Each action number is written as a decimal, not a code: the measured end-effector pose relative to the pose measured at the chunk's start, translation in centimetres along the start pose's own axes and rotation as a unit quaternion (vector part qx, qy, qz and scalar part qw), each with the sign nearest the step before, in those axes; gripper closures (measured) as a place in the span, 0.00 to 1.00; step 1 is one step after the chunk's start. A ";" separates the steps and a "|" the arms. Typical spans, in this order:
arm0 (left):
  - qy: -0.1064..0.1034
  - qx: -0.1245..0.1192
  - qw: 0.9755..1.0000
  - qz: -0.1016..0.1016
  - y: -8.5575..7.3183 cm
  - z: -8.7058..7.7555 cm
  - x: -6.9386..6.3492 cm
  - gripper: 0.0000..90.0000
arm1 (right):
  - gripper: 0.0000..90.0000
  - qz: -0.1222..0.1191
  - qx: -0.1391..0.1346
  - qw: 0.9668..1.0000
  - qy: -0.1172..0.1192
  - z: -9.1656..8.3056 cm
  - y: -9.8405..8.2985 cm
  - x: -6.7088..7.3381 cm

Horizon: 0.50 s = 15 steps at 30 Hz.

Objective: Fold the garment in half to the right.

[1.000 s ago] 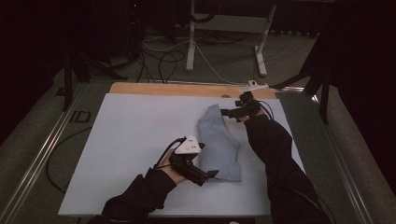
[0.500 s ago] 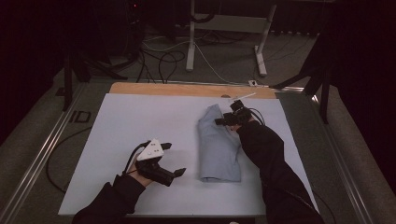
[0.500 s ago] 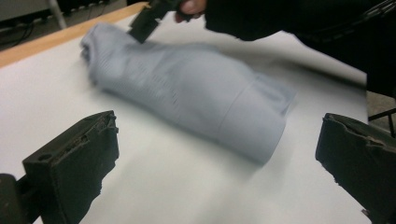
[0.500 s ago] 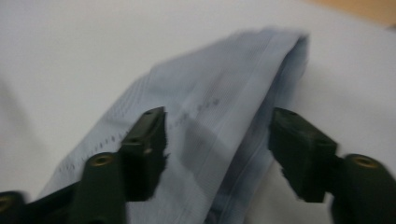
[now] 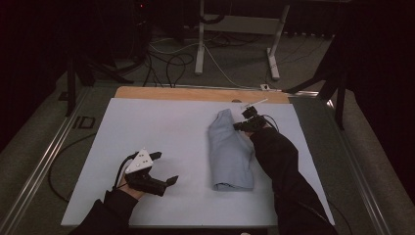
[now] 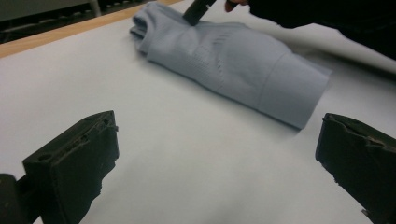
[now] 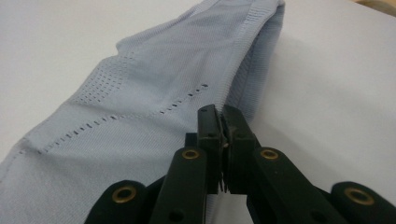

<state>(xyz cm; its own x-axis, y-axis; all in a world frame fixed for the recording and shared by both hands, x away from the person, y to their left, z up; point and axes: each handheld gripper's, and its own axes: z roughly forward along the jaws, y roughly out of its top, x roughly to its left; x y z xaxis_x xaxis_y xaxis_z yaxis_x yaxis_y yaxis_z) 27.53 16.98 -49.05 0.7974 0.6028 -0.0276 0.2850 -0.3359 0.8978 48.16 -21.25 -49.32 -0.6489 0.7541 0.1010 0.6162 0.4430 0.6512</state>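
Observation:
A pale blue knitted garment (image 5: 230, 152) lies folded in a long strip on the white table (image 5: 147, 127), right of the middle. My right gripper (image 5: 242, 125) rests at its far right edge. Its jaws have just been closing and now stand together, pinching the fold of the garment (image 7: 140, 107) at its rim, as the right gripper (image 7: 223, 121) view shows. My left gripper (image 5: 165, 168) hovers open at the front left, well apart from the cloth, with nothing between its jaws. In the left gripper (image 6: 215, 158) view the garment (image 6: 233, 60) lies ahead, and the right gripper (image 6: 196, 9) touches its far end.
A wooden strip (image 5: 195, 93) runs along the table's far edge. Beyond it on the floor are cables (image 5: 166, 54) and a white stand's legs (image 5: 274, 44). Metal rails (image 5: 54, 147) flank the table's left side.
My left hand has pulled away from the garment toward the front left. The garment now lies as a straighter folded strip. The right gripper sank onto its far edge and shut.

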 end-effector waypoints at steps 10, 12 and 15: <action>0.006 0.000 1.000 0.002 -0.6 -0.4 0.2 0.01 | 0.97 0.008 0.023 1.000 0.001 1.6 -1.3 -0.2; 0.007 -0.002 1.000 0.001 -0.7 -0.5 0.3 0.01 | 0.96 0.013 0.020 1.000 0.000 1.8 -1.6 -0.2; 0.010 -0.004 1.000 0.000 -0.8 -0.8 0.6 0.01 | 0.95 0.004 0.021 1.000 -0.008 1.7 -1.5 0.0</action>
<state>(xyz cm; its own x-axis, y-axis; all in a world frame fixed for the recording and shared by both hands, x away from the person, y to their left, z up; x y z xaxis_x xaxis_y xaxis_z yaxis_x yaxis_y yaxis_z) 27.37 18.18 -49.40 0.7866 0.6172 -0.0184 0.2806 -0.3308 0.9010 47.98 -21.08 -51.63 -0.6362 0.7658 0.0939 0.6402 0.4560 0.6182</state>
